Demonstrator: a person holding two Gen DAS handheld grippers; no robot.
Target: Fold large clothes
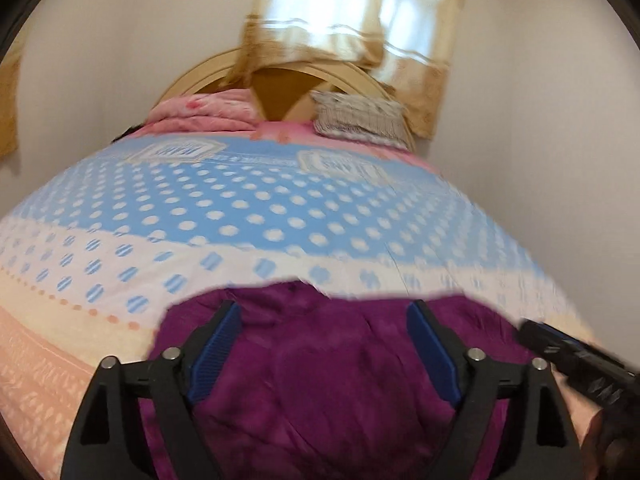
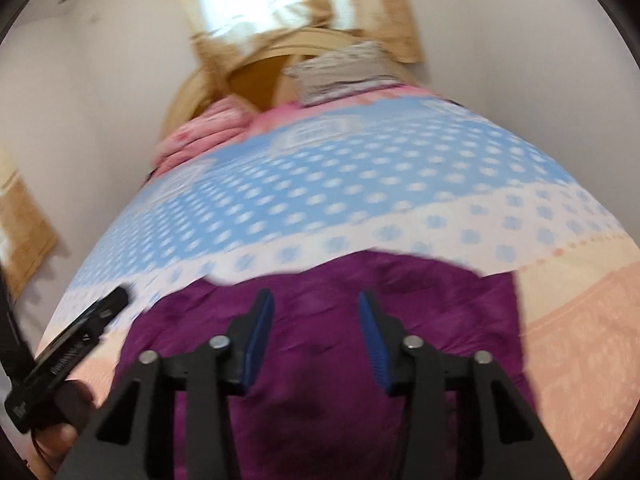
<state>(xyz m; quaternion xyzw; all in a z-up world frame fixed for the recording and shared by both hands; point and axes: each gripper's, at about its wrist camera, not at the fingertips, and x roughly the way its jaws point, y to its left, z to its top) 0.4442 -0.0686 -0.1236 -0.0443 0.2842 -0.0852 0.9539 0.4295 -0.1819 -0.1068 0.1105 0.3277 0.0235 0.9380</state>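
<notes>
Garment: the purple garment [image 1: 320, 380] lies on the near end of the bed [image 1: 240, 208], bunched rather than flat, its far edge short of the blue dotted band
Left tool: my left gripper [image 1: 324, 344] hangs over the purple cloth with its jaws spread wide and nothing pinched between the blue pads [image 1: 216, 344]
Right tool: my right gripper [image 2: 316, 336] stands over the same cloth at its other side, jaws parted more narrowly, also gripping nothing
Placement: I hold the two side by side, I judge, so each can take one edge of the fold
Stage: folding looks unfinished
Background: pillow [image 1: 356, 120] and pink quilt [image 1: 200, 114] sit at the headboard, well apart from the work
Image quality: blurred
</notes>
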